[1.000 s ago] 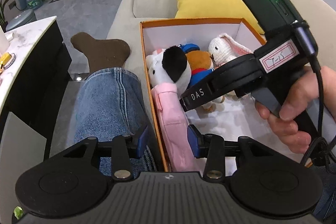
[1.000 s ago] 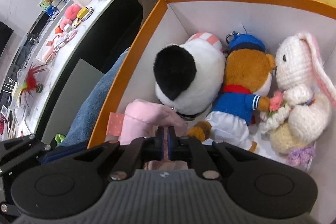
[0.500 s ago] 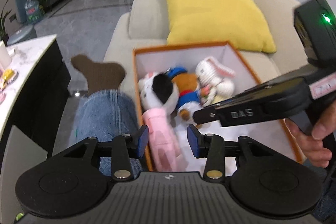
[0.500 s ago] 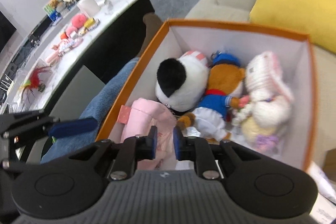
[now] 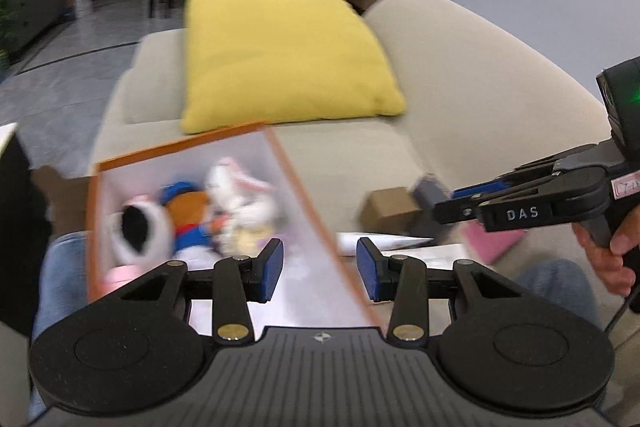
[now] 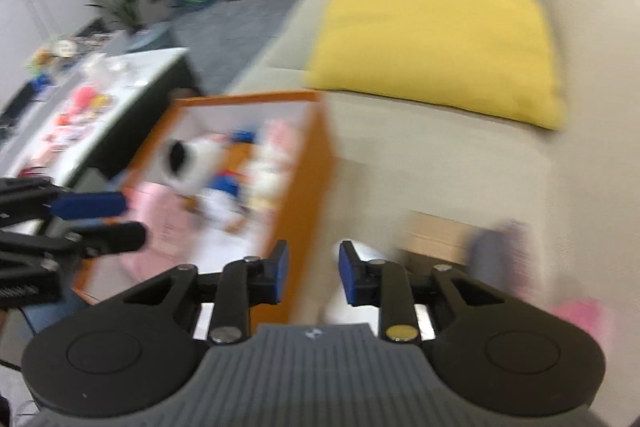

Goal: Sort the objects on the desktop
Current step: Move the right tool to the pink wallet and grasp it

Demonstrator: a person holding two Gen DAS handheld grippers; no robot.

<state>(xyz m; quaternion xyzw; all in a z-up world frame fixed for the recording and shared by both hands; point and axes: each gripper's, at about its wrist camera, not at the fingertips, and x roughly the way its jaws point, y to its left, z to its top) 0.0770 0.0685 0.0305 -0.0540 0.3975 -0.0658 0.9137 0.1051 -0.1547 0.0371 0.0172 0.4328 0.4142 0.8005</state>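
Both grippers have pulled back out of the box [image 5: 304, 183] and swung right, so the sofa [image 5: 460, 99] beside it now fills much of each view. Right gripper [image 6: 309, 277], which was pinched on the pink cloth [image 6: 160, 227] a second ago, has just been opening and now stands partly open with nothing between its pads; the cloth lies at the near end of the box. Left gripper [image 5: 318, 271] is held about half open, also empty, over the box's right wall. Inside the box, at the far end, sit the black-and-white plush [image 5: 140, 227], the blue-capped bear [image 5: 186, 211] and the white rabbit [image 5: 236, 195], so four soft things look sorted. Right of the box on the sofa lie a brown carton [image 5: 390, 209], a grey item [image 5: 430, 193], something pink [image 5: 496, 241] and white papers [image 5: 400, 247], all blurred. Far left, the counter [image 6: 132, 75] carries a scatter of small bright objects, well apart from the box. Much appears left to sort; the sofa items look the likeliest next pick.
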